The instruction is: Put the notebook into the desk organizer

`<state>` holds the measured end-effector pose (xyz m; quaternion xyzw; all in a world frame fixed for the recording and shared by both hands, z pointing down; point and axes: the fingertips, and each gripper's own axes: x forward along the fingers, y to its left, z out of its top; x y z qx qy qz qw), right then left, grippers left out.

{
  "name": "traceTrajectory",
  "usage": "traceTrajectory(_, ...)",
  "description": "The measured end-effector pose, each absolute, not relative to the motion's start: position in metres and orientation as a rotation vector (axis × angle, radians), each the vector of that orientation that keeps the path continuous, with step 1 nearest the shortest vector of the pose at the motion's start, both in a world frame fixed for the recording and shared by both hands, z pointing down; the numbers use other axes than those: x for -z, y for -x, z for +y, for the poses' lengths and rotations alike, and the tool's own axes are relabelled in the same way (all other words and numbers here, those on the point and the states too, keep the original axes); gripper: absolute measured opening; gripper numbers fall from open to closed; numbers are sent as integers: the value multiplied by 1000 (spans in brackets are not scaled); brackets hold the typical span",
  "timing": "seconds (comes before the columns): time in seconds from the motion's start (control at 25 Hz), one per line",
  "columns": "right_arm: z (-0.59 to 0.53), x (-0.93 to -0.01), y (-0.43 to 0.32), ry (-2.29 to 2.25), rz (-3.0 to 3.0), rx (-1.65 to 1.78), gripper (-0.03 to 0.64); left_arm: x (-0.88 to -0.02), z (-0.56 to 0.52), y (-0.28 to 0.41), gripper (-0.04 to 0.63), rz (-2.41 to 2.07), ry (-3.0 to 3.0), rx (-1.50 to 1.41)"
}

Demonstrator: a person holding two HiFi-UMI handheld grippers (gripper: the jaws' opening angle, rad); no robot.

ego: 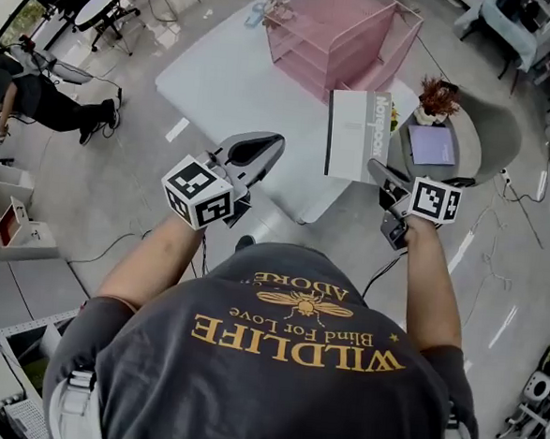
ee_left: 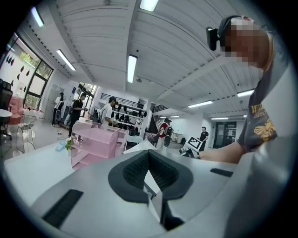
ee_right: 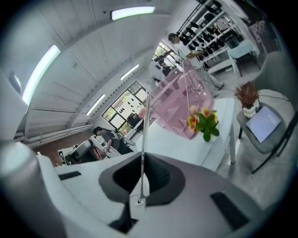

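Note:
A grey-and-white notebook (ego: 351,135) hangs above the near right corner of the white table (ego: 228,89). My right gripper (ego: 380,171) is shut on its near edge. In the right gripper view the notebook (ee_right: 144,125) shows edge-on as a thin line pinched between the pads, with the right gripper (ee_right: 142,158) closed around it. The pink desk organizer (ego: 340,31) stands at the table's far side, beyond the notebook, and also shows as the organizer (ee_right: 179,102) and the organizer (ee_left: 93,144). My left gripper (ego: 273,146) hovers over the table's near edge, left of the notebook, shut and holding nothing; the left gripper (ee_left: 149,153) shows its pads together.
A small flower bunch (ee_right: 202,122) stands on the table next to the organizer. A round side table (ego: 492,135) to the right carries a potted plant (ego: 437,96) and a tablet (ego: 432,145). A person (ego: 48,104) is on the floor far left. Several people stand in the background.

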<state>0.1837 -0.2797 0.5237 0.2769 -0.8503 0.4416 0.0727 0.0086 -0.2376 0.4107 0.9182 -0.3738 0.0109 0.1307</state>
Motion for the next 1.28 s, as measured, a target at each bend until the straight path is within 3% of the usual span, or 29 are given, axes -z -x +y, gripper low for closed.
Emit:
traceTrajectory(0.36, -361, -418, -196, -950, -2702, -1220, 9, -357, -276, 4, 0, -1189, -2694, 61)
traceTrajectory(0.64, -440, -358, -159, -1062, -2751, -1190, 8, -331, -331, 51, 0, -1172, -2752, 90)
traceTrajectory(1.28, -615, -371, -55, -1390, -2429, -1262, 9, -328, -430, 141, 0, -906, -2875, 100)
